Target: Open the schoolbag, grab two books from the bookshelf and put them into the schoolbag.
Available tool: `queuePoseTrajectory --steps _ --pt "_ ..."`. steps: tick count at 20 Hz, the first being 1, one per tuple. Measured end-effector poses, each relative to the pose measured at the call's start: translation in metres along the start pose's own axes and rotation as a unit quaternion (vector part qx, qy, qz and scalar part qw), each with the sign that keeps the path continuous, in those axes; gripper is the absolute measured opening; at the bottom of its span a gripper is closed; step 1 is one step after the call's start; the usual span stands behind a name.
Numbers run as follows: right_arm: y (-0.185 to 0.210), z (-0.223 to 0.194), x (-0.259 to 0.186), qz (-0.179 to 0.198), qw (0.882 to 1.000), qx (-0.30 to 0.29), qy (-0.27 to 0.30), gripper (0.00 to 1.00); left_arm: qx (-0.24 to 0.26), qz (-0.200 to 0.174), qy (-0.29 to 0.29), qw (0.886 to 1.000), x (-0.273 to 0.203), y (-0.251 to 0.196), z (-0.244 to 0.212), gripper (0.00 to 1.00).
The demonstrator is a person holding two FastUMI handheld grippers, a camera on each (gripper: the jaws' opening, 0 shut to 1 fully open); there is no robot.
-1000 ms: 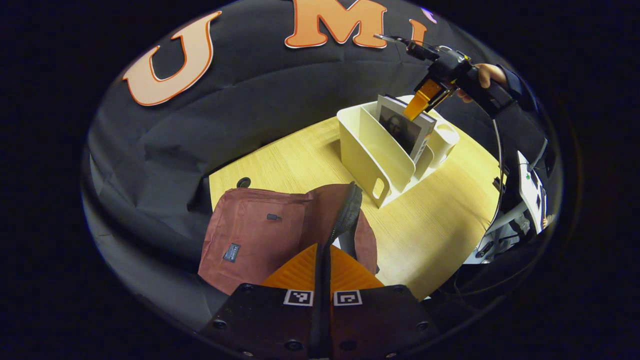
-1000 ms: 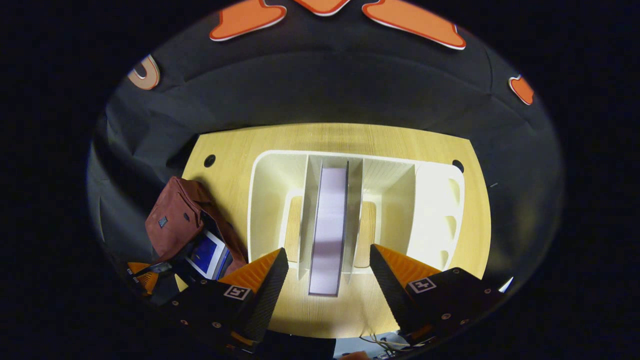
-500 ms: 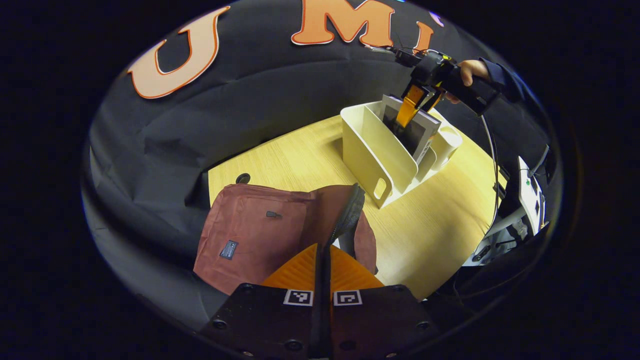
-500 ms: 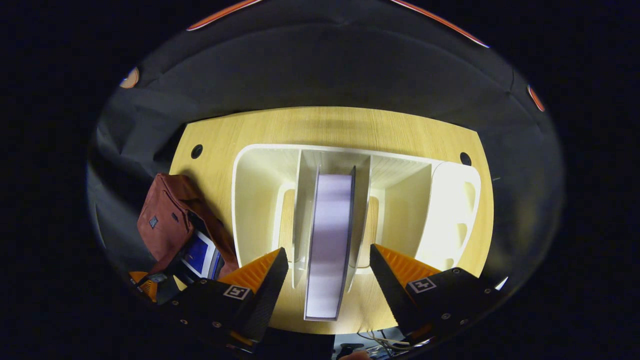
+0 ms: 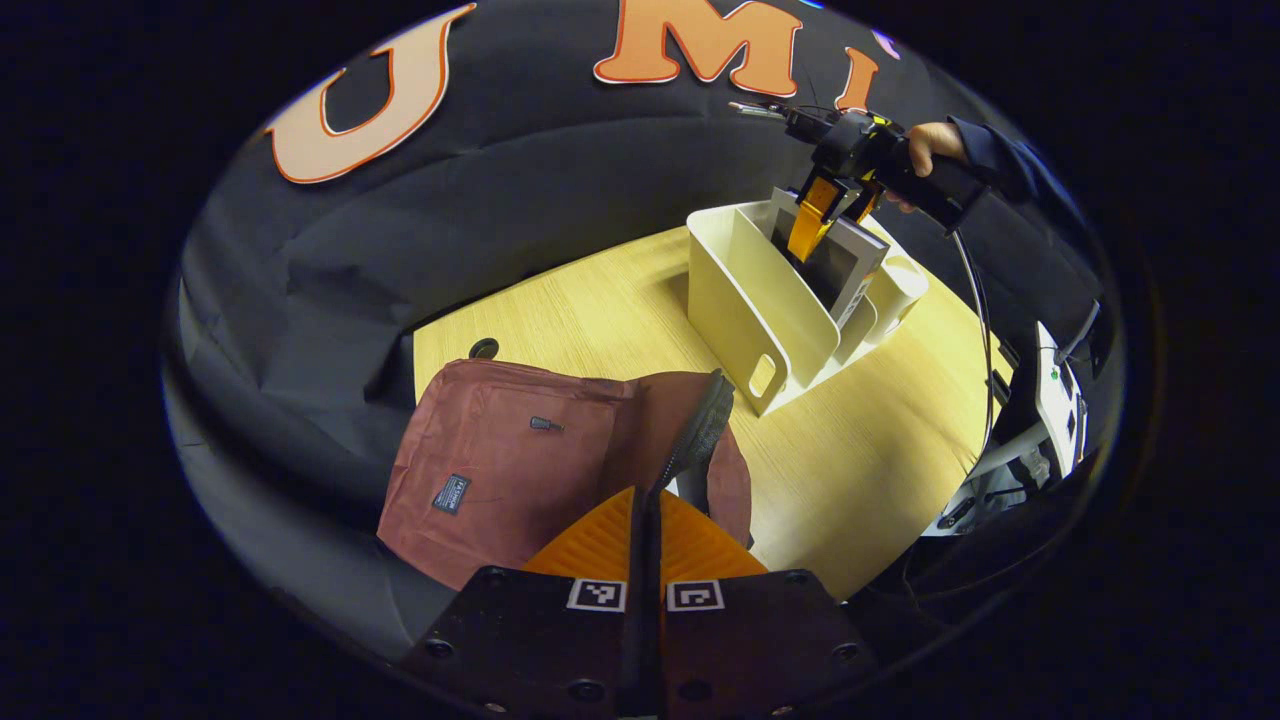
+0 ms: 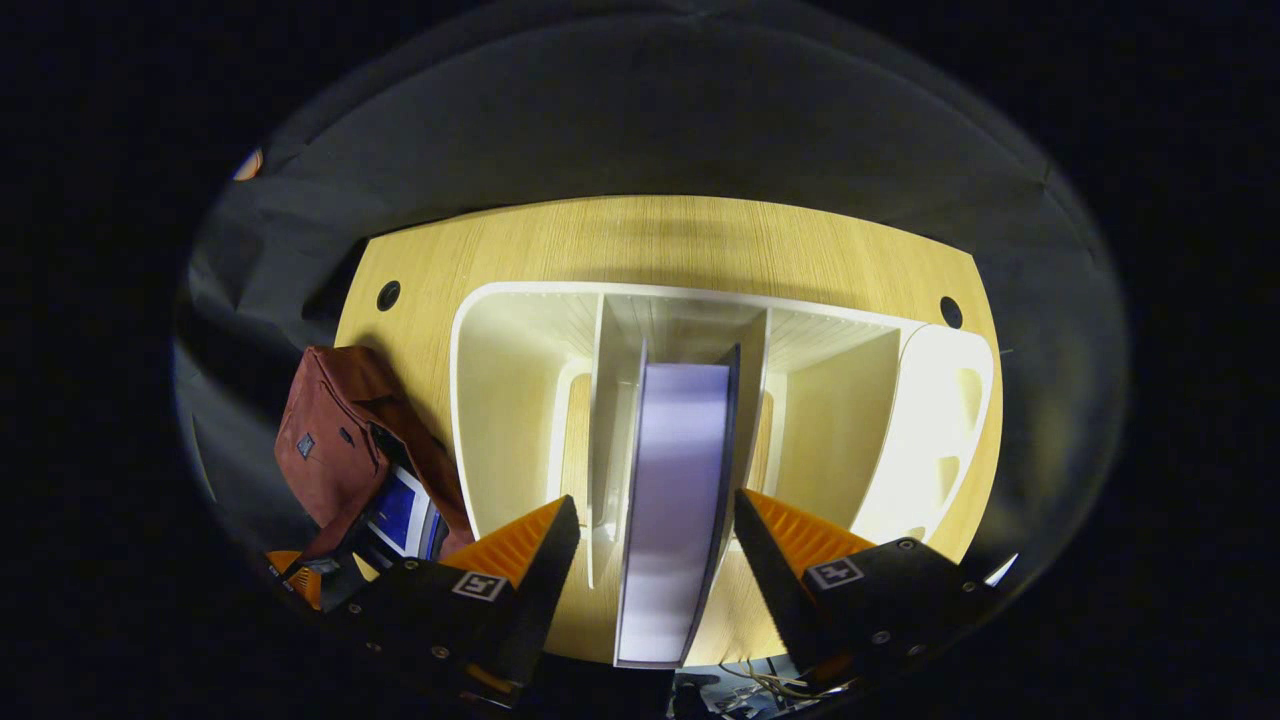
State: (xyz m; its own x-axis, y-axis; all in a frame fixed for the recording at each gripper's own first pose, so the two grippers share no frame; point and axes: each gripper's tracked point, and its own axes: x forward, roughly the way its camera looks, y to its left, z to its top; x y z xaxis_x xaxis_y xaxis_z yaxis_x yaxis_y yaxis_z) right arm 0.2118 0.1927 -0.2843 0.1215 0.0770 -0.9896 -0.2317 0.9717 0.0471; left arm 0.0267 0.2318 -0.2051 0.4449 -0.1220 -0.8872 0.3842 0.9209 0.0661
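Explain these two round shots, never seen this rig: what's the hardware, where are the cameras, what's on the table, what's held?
There is no robot arm: a person holds a handheld two-finger gripper in each hand, and a fisheye camera rides on each one.

In the left gripper view, the left gripper is shut on the black zipper edge of the maroon fabric schoolbag, holding it open. A blue-covered book already sits inside.

In the right gripper view, the right gripper hangs open, its orange fingers either side of a grey-covered book standing in the middle slot of the cream plastic bookshelf. It is not gripped yet.

Both the bag and the shelf rest on the light wooden table.
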Motion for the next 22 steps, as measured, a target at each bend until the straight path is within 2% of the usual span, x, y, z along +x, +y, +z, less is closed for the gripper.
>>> queuePoseTrajectory --steps 1,2,5,6,7,8,9,16,22 --pt "-0.001 -0.001 0.001 -0.003 1.000 -0.002 0.003 0.83 -0.001 0.000 0.000 1.000 0.000 0.000 0.000 0.01" --pt "-0.002 -0.002 0.003 -0.007 1.000 -0.003 0.004 0.67 -0.002 0.000 0.000 1.000 0.000 0.000 0.000 0.01" --pt "-0.007 -0.004 0.001 -0.019 1.000 0.003 0.014 0.51 -0.003 0.000 0.000 1.000 0.002 0.000 0.003 0.01" --pt "-0.009 -0.007 0.002 -0.026 0.999 0.004 0.019 0.41 -0.003 -0.001 -0.001 1.000 0.001 0.000 0.001 0.01" --pt "-0.009 -0.008 -0.001 -0.028 0.999 0.005 0.022 0.39 -0.003 -0.002 -0.002 1.000 0.001 0.000 0.001 0.01" --pt "-0.008 -0.010 -0.003 -0.027 0.999 0.005 0.022 0.47 -0.004 -0.002 -0.002 1.000 0.001 0.000 0.001 0.01" --pt "-0.008 -0.010 -0.010 -0.027 0.999 0.006 0.020 0.38 -0.005 -0.002 -0.003 1.000 0.001 0.001 0.002 0.01" --pt "-0.010 -0.002 -0.087 -0.020 1.000 0.004 -0.022 0.36 -0.009 -0.005 -0.009 1.000 -0.001 -0.002 0.000 0.01" --pt "-0.005 -0.022 -0.151 0.000 0.999 0.001 -0.047 0.36 -0.010 -0.004 -0.018 1.000 -0.005 0.002 0.002 0.01"
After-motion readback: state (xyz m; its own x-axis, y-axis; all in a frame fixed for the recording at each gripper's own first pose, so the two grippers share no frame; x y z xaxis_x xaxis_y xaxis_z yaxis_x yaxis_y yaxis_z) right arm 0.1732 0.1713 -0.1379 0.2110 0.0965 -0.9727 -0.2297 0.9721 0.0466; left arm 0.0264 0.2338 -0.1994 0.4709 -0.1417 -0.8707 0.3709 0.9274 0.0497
